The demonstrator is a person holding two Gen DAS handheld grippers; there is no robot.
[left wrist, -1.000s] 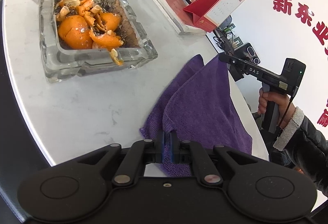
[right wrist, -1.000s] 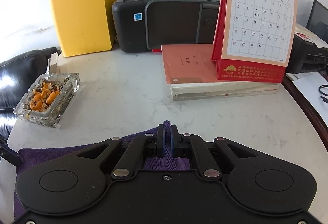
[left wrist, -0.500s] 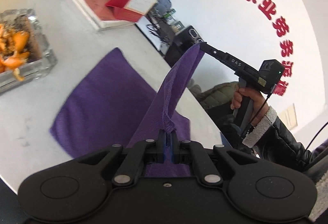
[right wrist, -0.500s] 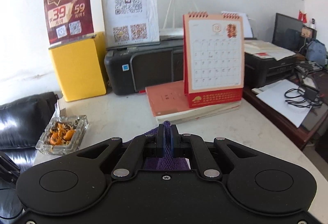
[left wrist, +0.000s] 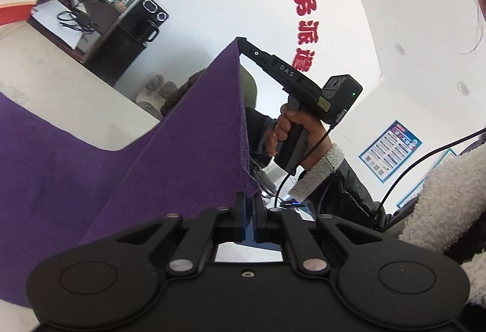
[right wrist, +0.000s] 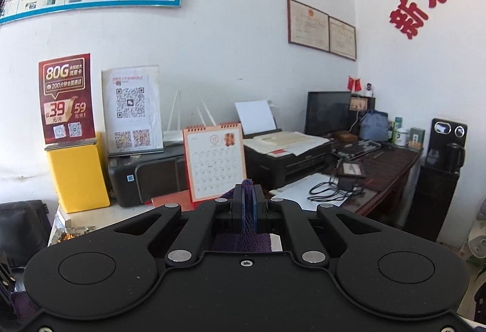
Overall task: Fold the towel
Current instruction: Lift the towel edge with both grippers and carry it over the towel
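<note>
A purple towel (left wrist: 188, 149) hangs stretched in the air between both grippers, its lower part still draped on the white table (left wrist: 45, 80). My left gripper (left wrist: 249, 198) is shut on one corner. In the left wrist view the right gripper (left wrist: 240, 42) pinches the opposite corner, held by a hand (left wrist: 291, 125). In the right wrist view my right gripper (right wrist: 249, 190) is shut on a tuft of the towel (right wrist: 248, 222), and more purple cloth shows beneath the jaws.
On the table's far side stand a desk calendar (right wrist: 214, 160), a black printer (right wrist: 145, 177) and a yellow box (right wrist: 76, 177). A glass ashtray (right wrist: 70, 233) sits at the left. A cluttered wooden desk (right wrist: 379, 165) lies to the right. A person's fleece sleeve (left wrist: 449, 204) is close by.
Both grippers have risen high above the table with the towel corners, pulling the held edge taut. The cameras now face the walls instead of the tabletop.
</note>
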